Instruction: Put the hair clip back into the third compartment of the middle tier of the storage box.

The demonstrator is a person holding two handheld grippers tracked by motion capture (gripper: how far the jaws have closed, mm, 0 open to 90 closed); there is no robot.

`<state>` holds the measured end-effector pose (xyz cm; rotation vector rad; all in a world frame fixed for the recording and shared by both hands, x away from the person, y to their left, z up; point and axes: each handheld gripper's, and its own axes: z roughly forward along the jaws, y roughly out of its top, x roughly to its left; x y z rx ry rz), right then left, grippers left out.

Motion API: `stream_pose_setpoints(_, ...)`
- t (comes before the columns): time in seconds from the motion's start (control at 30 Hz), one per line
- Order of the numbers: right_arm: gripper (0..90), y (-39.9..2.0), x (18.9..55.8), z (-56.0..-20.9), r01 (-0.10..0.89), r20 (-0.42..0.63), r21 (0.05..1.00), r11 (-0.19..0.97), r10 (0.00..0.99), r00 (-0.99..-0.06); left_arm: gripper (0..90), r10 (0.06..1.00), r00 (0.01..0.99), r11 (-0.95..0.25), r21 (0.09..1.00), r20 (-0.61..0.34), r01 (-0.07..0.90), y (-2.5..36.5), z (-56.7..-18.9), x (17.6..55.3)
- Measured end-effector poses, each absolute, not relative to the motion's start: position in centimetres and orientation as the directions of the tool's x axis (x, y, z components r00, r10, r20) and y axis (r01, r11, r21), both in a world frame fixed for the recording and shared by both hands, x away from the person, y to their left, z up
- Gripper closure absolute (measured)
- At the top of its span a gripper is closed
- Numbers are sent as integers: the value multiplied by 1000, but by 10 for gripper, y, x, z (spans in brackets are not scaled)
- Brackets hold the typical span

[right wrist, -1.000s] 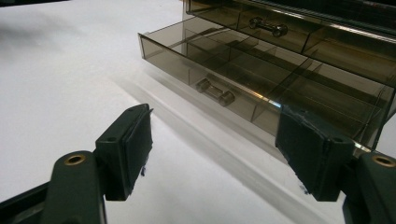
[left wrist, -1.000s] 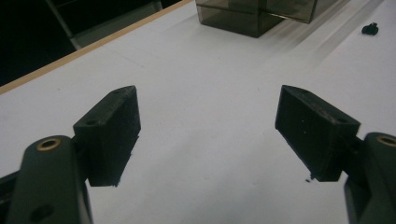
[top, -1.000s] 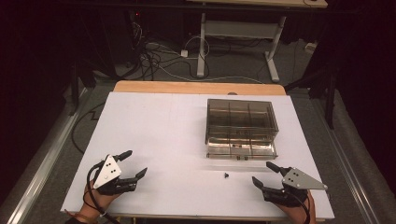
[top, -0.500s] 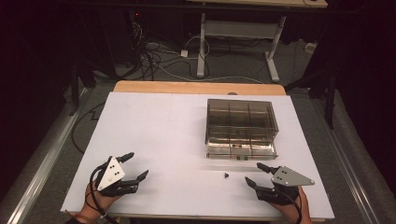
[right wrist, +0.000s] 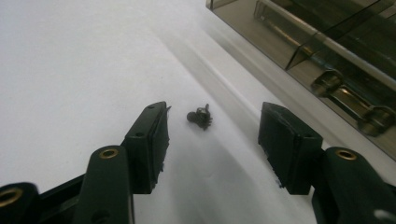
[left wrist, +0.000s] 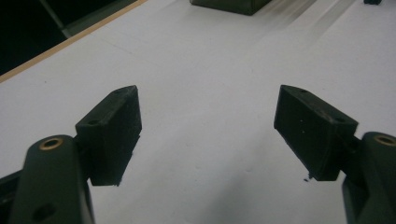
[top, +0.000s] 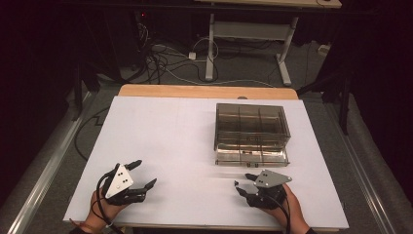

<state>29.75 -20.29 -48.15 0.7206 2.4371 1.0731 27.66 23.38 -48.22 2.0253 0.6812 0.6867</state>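
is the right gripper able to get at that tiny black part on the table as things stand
Probably yes. The small black part lies on the white table just ahead of the right gripper, in line with the gap between its jaws, which have just been closing, nothing between them yet. Nothing blocks the way.

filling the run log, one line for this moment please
right tool: closing, astride small black part, no contact | left tool: open, idle | organizer box: untouched
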Motion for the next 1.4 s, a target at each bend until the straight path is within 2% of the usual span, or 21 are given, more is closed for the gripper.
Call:
stream_pose_setpoints(0.3,578,-184,309,-485,322,-131,706,631,562,-816,219,681,702,-478,853,209,210,234,-483,277)
stream_pose_setpoints(0.43,634,-185,313,-485,353,-96,701,620,572,-815,219,678,705,-483,849,208,214,233,-484,278)
stream_pose_setpoints(0.67,748,-183,315,-484,340,-88,696,633,544,-834,219,675,706,-488,847,216,208,233,-484,279)
stream_pose_setpoints(1.4,757,-183,304,-476,269,-111,745,611,511,-852,219,673,708,-492,844,213,214,232,-484,278)
